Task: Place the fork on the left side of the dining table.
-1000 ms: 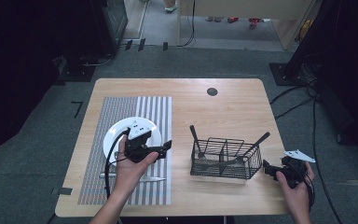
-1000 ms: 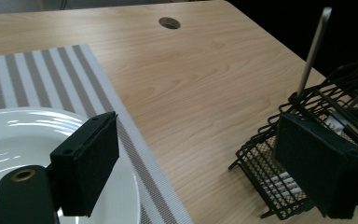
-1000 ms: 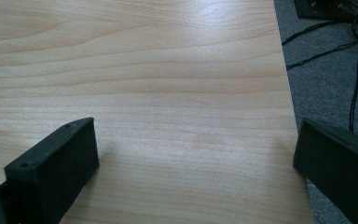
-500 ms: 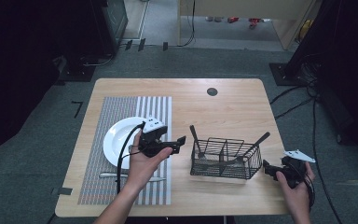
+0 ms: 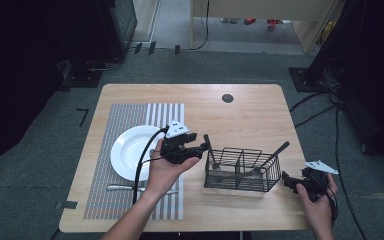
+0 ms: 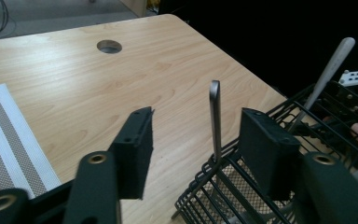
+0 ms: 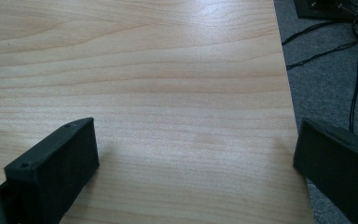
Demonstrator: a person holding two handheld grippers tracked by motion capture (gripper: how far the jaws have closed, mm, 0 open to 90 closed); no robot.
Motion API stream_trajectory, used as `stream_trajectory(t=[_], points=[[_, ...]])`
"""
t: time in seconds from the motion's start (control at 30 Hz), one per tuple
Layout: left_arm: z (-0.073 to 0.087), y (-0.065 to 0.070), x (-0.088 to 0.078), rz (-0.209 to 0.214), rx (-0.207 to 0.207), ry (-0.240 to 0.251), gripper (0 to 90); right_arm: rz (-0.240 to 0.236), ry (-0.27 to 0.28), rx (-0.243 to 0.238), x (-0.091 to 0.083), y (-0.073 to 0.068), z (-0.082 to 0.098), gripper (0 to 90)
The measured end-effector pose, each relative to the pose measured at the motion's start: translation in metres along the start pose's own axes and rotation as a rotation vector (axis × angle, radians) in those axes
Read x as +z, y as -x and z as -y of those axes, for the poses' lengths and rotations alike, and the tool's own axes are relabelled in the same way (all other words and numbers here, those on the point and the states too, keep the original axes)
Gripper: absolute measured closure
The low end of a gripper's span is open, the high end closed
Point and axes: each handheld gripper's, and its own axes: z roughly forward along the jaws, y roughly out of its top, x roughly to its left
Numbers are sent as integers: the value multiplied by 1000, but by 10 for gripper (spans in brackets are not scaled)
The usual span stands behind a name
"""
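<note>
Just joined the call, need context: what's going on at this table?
A person holds tongs in each hand at a wooden table. The left tongs are open beside the left end of a black wire caddy, jaws either side of an upright utensil handle standing in it, not closed on it. The right tongs sit open, empty, near the table's right edge. A white plate and another utensil lie on the striped placemat.

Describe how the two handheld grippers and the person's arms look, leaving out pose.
Both the left gripper and the right gripper are black, with two blocky flat fingers on bolted arms. Each carries a grey three-cornered plate on top and trails a black cable. The forearms are bare, with no sleeves in view.
</note>
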Motion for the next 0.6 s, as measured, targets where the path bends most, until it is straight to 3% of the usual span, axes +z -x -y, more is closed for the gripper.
stream_trajectory(t=[0.1, 0.33, 0.6], points=[[-2, -2, 1, 17, -15, 1, 572, 0, 1, 1, 0, 0, 0, 0], [-8, 0, 4, 61, 5, -14, 783, -1, 2, -1, 0, 0, 0, 0], [-9, -3, 8, 154, -15, -17, 876, -1, 2, 0, 0, 0, 0, 0]])
